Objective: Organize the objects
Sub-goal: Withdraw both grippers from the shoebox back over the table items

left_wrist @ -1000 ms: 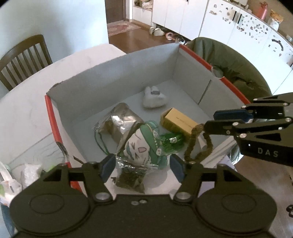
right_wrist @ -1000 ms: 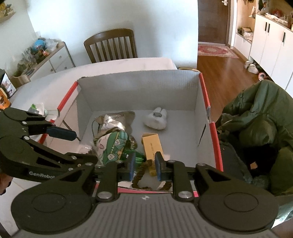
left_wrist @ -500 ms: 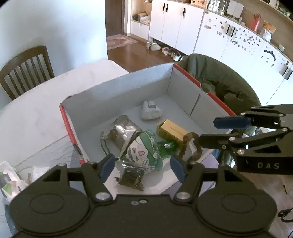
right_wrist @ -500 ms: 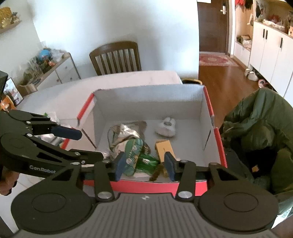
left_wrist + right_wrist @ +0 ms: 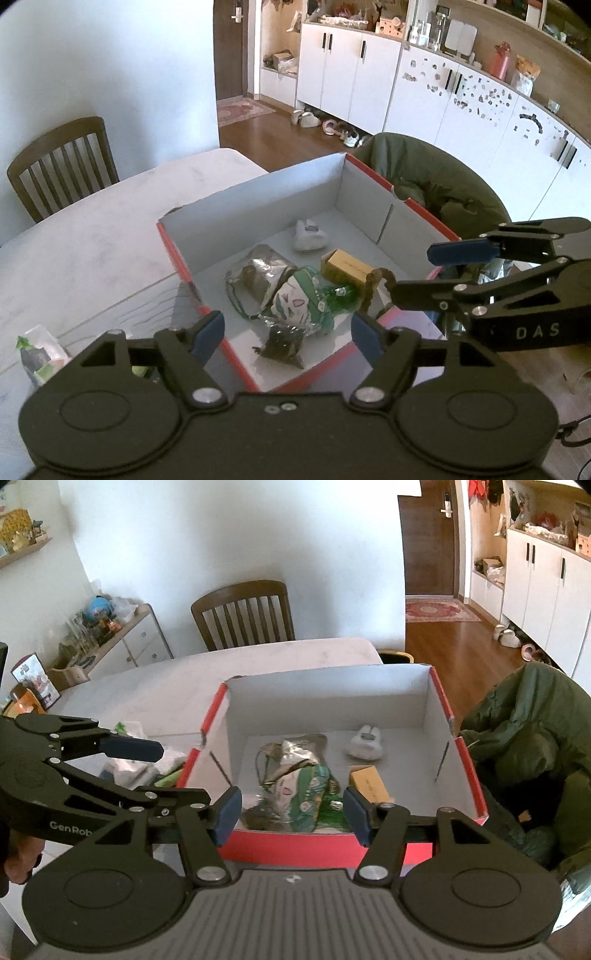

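The green-and-white doll packet (image 5: 301, 304) lies mid-frame inside the red box (image 5: 177, 254), long axis running lower left to upper right, partly covering a brown cord (image 5: 371, 284). Both left tongs (image 5: 288, 332) and right tongs (image 5: 291, 814) hover released, empty.

Left gripper (image 5: 287, 332) hovers above the box (image 5: 255, 201) near edge, jaws spread wide and empty; right gripper (image 5: 291, 810) hovers beside it, likewise wide and empty.
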Motion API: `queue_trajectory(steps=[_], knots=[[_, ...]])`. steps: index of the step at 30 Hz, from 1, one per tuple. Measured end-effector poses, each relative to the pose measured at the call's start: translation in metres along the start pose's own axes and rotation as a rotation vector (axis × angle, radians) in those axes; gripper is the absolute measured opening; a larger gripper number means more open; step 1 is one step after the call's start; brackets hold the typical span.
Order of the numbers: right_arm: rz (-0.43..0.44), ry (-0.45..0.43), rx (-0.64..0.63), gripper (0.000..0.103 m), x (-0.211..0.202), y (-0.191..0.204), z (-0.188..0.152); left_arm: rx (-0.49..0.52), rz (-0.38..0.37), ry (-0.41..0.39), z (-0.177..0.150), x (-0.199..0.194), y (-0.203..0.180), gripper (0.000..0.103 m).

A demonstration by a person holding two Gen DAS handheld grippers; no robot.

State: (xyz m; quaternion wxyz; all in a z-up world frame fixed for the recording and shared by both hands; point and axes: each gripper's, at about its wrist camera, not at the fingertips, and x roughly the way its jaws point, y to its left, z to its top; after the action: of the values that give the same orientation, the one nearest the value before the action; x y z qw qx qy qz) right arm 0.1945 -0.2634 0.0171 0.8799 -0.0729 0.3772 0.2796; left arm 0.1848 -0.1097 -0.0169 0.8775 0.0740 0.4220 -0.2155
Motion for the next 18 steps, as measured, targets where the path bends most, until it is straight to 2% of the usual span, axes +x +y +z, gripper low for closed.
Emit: queue_trajectory(steps=[4,9,18], knots=[[0.013,-0.018,-0.007,0.074,-0.007,0.014,-0.003,-0.016,0.002,-0.014,-0.008,-0.011,0.011,0.083],[0.028,-0.032,-0.007,0.081,-0.013,0.036,-0.008,-0.029,0.028,-0.026,-0.022,-0.022,0.026,0.088],[0.049,-0.034,-0.03,0.084,-0.012,0.079,-0.016,-0.055,0.068,-0.074,-0.042,-0.052,0.061,0.102]])
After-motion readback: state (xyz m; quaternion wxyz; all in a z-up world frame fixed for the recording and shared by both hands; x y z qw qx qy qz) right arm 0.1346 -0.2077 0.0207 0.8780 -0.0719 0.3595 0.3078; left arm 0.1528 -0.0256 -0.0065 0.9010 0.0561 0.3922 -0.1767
